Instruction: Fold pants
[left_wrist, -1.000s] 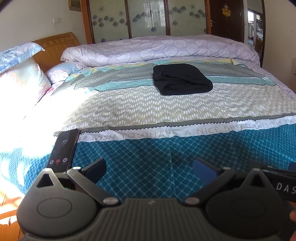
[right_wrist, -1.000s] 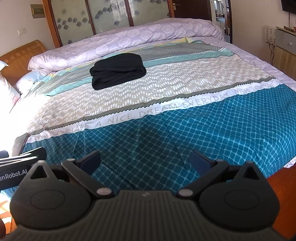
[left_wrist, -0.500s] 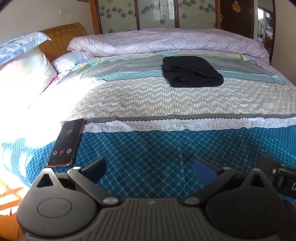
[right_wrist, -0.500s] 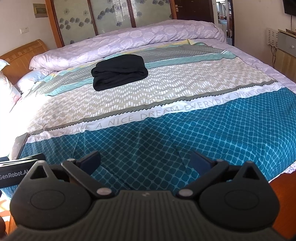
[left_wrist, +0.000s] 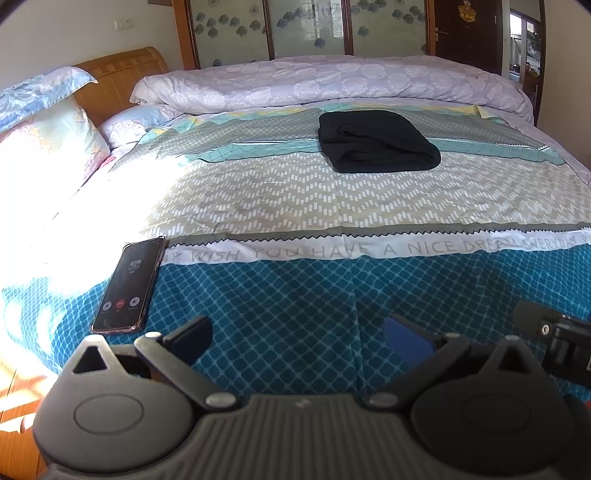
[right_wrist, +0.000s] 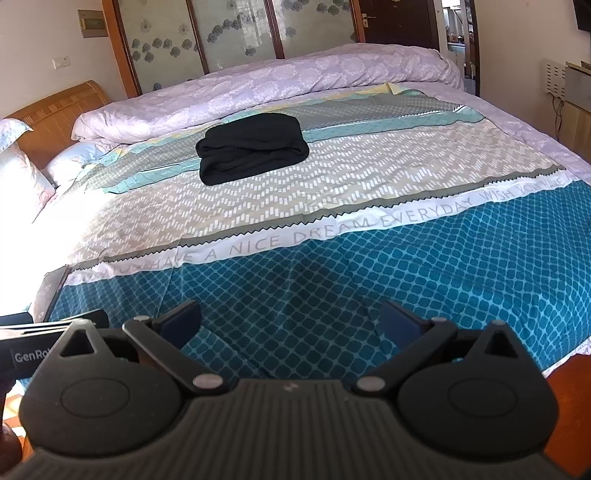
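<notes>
Black pants (left_wrist: 376, 147) lie bundled in a thick fold on the bedspread, far across the bed near the lilac duvet; the right wrist view shows the pants (right_wrist: 251, 151) left of centre. My left gripper (left_wrist: 297, 334) hangs open over the teal near edge of the bed, nothing between its fingers. My right gripper (right_wrist: 290, 319) is open too, also over the teal band, well short of the pants. Each gripper's body shows at the other view's edge.
A phone (left_wrist: 129, 284) with a lit call screen lies on the bed's near left. Pillows (left_wrist: 44, 136) and a wooden headboard (left_wrist: 122, 74) stand at the left. A rolled lilac duvet (left_wrist: 332, 85) runs along the far side. Wooden floor (right_wrist: 576, 373) shows at the right.
Both grippers have moved slightly forward and up toward the bed; the pants and phone appear a little nearer and lower in view. The jaws stayed open.
</notes>
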